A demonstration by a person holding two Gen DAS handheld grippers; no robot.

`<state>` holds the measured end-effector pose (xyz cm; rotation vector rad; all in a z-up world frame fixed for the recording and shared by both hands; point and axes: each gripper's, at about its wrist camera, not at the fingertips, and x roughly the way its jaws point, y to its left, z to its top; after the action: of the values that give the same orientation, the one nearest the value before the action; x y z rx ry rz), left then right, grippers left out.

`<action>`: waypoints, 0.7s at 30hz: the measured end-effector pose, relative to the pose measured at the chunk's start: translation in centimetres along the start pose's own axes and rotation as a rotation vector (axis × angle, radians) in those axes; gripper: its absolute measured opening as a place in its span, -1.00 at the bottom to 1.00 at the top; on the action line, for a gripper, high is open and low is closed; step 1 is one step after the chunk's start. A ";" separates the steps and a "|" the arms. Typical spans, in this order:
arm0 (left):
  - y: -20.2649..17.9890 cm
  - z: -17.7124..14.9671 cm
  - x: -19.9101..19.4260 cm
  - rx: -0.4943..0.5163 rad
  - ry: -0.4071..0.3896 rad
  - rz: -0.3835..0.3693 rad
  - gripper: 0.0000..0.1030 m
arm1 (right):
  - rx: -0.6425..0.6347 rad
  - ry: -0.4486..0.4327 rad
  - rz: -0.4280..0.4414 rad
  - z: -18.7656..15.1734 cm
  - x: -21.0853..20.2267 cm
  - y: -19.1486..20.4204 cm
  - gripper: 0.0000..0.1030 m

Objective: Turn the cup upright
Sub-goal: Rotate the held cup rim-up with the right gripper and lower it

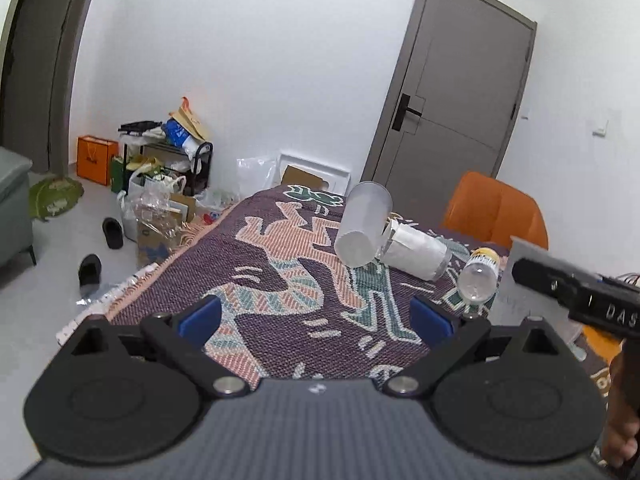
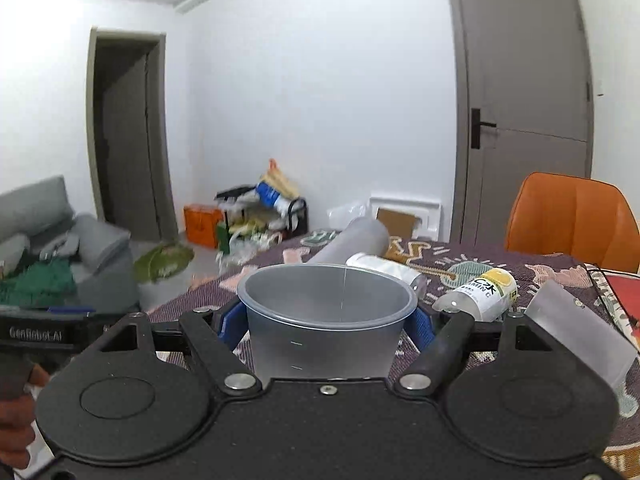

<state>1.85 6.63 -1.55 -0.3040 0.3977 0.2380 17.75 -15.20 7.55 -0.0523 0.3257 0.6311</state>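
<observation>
Right wrist view: right tool point(image 2: 326, 322) pinching upright cup point(image 2: 326, 320); left tool point(image 1: 316, 316) spread wide over tablecloth point(image 1: 280, 280).

White walls, grey door point(image 2: 524, 108), orange chair point(image 2: 572, 220), grey sofa point(image 2: 48, 236), pale floor point(image 1: 52, 264).

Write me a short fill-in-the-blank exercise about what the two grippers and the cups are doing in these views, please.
1. The right gripper is shut on a translucent cup whose mouth faces ____.
2. The left gripper is open and holds ____.
3. Another frosted cup leans on a paper-wrapped jar atop the patterned ____.
4. The chair behind the table is ____ in colour.

Missing words: up; nothing; cloth; orange
</observation>
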 end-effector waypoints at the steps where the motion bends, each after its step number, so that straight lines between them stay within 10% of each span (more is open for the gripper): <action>1: 0.0 0.0 0.1 0.003 0.005 -0.001 0.93 | 0.000 -0.011 -0.001 -0.3 0.1 0.0 0.45; 16: 0.3 -0.4 1.1 0.020 0.051 0.006 0.93 | -0.040 -0.001 0.031 -1.8 -0.2 0.7 0.65; 21: 0.1 -0.3 0.6 0.043 0.042 -0.003 0.93 | -0.039 0.023 0.041 -1.9 -0.8 0.7 0.98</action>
<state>2.26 6.69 -2.10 -0.2677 0.4435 0.2205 16.23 -15.38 6.02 -0.0907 0.3372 0.6775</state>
